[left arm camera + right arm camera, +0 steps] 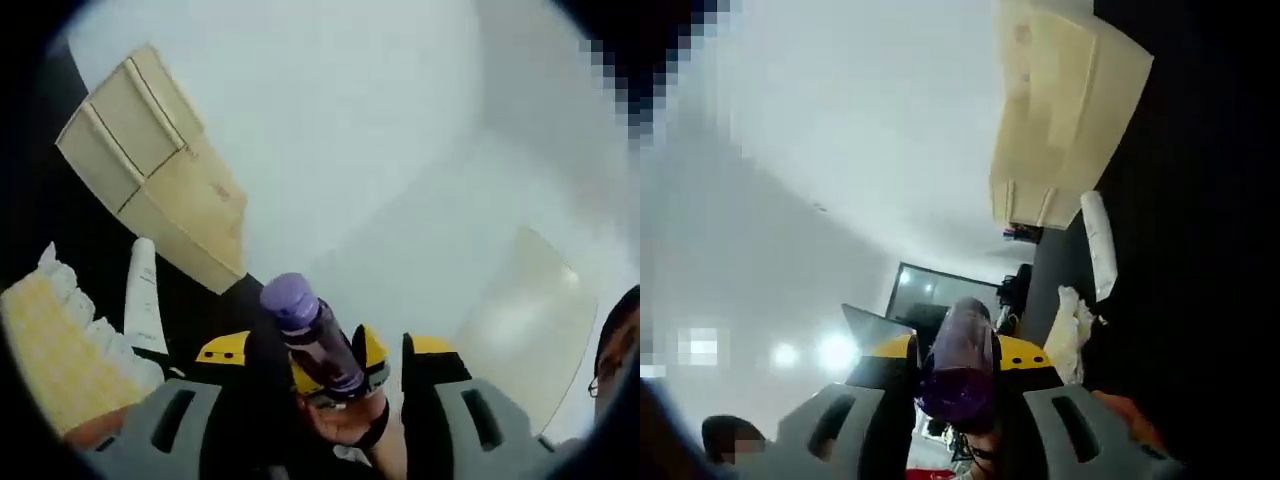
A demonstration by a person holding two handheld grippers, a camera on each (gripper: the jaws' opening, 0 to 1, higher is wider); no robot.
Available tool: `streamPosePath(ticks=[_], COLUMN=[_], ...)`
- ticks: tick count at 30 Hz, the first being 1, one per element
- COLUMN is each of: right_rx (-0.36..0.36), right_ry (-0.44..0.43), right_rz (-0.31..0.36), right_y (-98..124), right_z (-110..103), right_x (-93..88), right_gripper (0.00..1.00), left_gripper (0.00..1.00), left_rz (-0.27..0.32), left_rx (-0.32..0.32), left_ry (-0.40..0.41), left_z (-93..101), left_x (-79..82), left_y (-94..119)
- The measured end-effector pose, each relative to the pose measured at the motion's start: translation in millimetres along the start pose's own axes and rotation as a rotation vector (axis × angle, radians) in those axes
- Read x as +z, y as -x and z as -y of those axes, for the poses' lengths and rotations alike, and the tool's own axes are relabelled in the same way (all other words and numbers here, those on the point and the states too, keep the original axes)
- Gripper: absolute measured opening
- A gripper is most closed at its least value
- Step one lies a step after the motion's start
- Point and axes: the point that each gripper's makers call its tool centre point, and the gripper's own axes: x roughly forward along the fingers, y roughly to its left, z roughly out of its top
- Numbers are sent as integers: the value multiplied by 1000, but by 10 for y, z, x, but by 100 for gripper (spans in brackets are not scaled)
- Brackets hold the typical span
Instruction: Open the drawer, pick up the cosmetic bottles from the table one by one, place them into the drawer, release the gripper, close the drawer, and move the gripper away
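A purple bottle [958, 365] is held clamped between the jaws of the right gripper [960, 395], clear of the black table [1200, 200]. It seems light, stiff and slick; a grip across its body suits it. The left gripper [325, 400] stands apart, with nothing between its jaws. The wooden drawer box [160, 165] sits near the table's edge.

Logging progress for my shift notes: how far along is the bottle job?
Done: nothing stowed that I can see; the wooden drawer unit looks shut. In hand: the right tool grips the purple bottle. Left: opening the drawer, placing the bottle, then the white tube, closing.
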Motion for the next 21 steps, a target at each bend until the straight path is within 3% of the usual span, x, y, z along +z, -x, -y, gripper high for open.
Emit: streamPosePath(ticks=[3,7,11,13,15,21], right_rx=[3,6,21,41,53,70], right_ry=[-9,-13,4,8,51,168], right_rz=[2,11,48,59,59,41], right_y=[-55,-118,-151,-173,-203,-278], right_z=[0,-6,-7,-32,-69,-130], right_x=[-76,-121,-116,-131,-144,-290], right_gripper=[26,26,26,26,26,26], left_gripper=[46,46,44,37,32,29], left_rz=[13,9,60,69,86,107], left_rx=[-4,-5,-8,-2,11,13], left_ry=[2,-7,70,88,91,102], left_z=[27,44,29,-4,-42,-48], left_x=[20,-7,63,97,141,198], left_y=[11,-3,14,40,72,88])
